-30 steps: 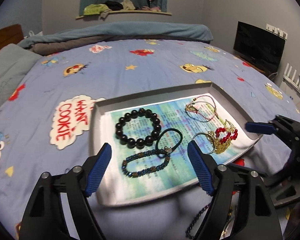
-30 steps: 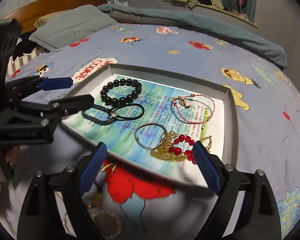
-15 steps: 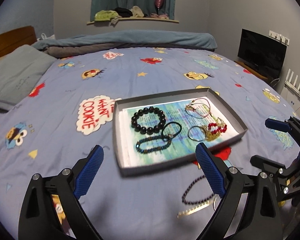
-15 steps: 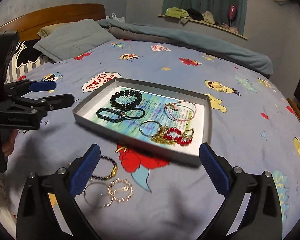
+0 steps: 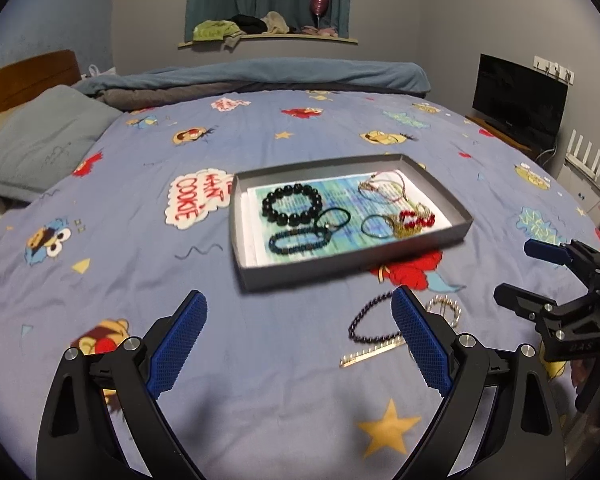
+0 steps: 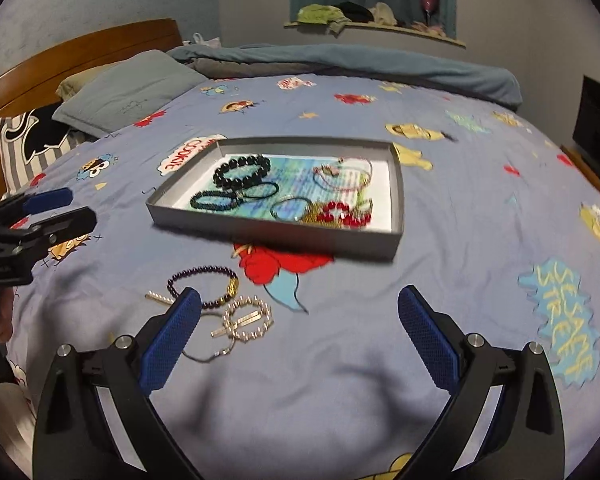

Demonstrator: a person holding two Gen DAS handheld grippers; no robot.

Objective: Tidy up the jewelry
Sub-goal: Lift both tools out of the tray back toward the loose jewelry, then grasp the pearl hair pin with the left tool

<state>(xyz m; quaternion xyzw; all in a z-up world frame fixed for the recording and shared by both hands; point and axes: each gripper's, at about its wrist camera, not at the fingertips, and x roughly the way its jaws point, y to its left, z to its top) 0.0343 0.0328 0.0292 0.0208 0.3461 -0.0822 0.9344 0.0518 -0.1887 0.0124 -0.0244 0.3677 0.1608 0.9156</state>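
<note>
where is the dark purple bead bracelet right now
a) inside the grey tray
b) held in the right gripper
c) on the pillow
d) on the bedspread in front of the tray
d: the purple bead bracelet lies on the bedspread on the near side of the grey tray, beside the other loose pieces, and neither open gripper touches it.

Both tools open, nothing between the fingers

The left tool [image 5: 298, 334] points forward and downward, its blue-padded fingers [image 5: 177, 344] spread wide with an empty gap; its jaws have just been opening. The right tool [image 6: 300, 336] is angled down the same way, jaws equally wide and empty, and has just been opening too. From the left wrist view the right tool appears at 3 o'clock; from the right wrist view the left tool sits at 9 o'clock.
</note>
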